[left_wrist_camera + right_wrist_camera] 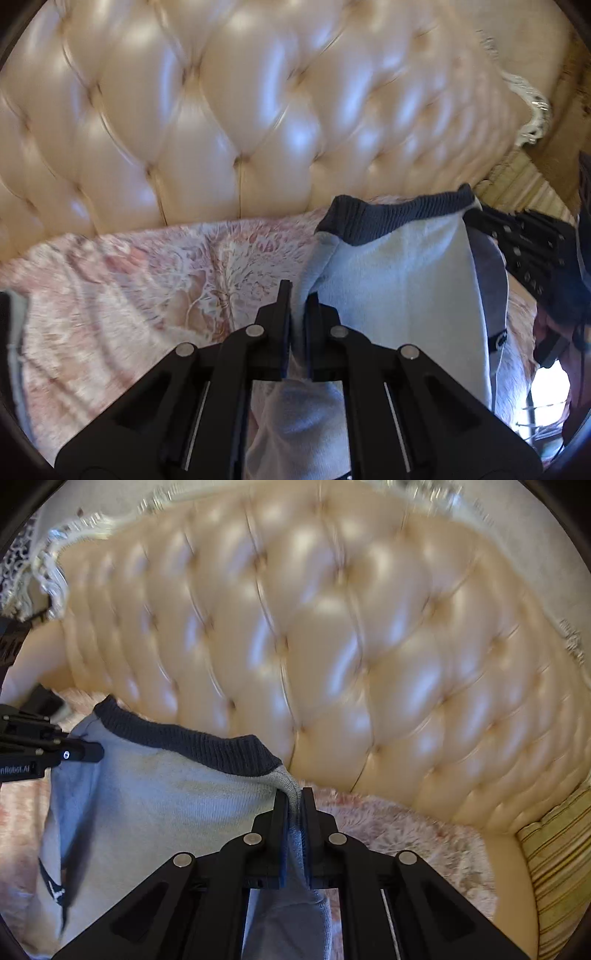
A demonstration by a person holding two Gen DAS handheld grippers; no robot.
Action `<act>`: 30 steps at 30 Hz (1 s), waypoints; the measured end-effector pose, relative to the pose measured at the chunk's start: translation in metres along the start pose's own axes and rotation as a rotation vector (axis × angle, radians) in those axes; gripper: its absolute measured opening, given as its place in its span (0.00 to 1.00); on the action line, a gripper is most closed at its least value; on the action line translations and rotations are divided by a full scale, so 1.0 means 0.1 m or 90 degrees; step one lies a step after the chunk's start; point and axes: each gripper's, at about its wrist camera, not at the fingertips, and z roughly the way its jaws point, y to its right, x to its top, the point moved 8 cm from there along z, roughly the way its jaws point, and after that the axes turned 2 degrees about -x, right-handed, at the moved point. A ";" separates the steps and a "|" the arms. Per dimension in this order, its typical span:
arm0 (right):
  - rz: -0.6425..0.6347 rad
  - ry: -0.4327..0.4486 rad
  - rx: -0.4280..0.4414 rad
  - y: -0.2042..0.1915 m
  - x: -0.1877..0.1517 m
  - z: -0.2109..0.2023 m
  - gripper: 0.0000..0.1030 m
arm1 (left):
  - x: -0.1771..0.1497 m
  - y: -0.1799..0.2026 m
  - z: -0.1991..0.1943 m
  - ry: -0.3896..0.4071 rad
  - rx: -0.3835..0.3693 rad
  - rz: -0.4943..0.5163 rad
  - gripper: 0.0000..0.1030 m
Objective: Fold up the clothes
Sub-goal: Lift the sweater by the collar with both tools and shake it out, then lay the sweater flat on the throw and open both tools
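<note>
Holding the pale blue sweater lifted above the pink bed cover, the left tool and right tool each pinch a shoulder beside the dark collar. This looks like the spreading step; next, lower it flat ahead of both tools, keeping tension even.

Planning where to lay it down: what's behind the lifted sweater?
Behind the sweater held by both grippers, left and right: tufted headboard and pink floral blanket. The blanket directly behind it is hidden.
</note>
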 end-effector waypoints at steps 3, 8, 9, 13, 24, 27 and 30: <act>0.024 -0.052 0.020 0.02 -0.18 0.54 0.06 | -0.05 -0.13 0.40 -0.033 0.004 -0.018 0.07; 0.044 -0.112 0.047 -0.04 -0.54 1.10 0.06 | -0.14 -0.34 1.02 -0.085 0.012 -0.046 0.10; 0.047 -0.121 0.053 -0.06 -0.59 1.16 0.08 | -0.14 -0.36 1.05 -0.089 0.013 -0.047 0.13; 0.057 -0.140 0.056 -0.01 -0.74 1.35 0.23 | -0.16 -0.48 1.13 -0.103 0.022 -0.053 0.34; 0.137 -0.053 0.010 0.72 -0.62 0.62 0.67 | -0.01 -0.73 0.81 -0.104 0.032 -0.074 0.70; 0.135 -0.028 0.031 0.55 -0.70 0.18 0.67 | -0.03 -0.86 0.72 -0.124 0.024 -0.129 0.70; 0.131 -0.014 0.062 0.32 -0.84 -0.13 0.67 | -0.06 -0.84 0.33 -0.085 0.036 -0.105 0.70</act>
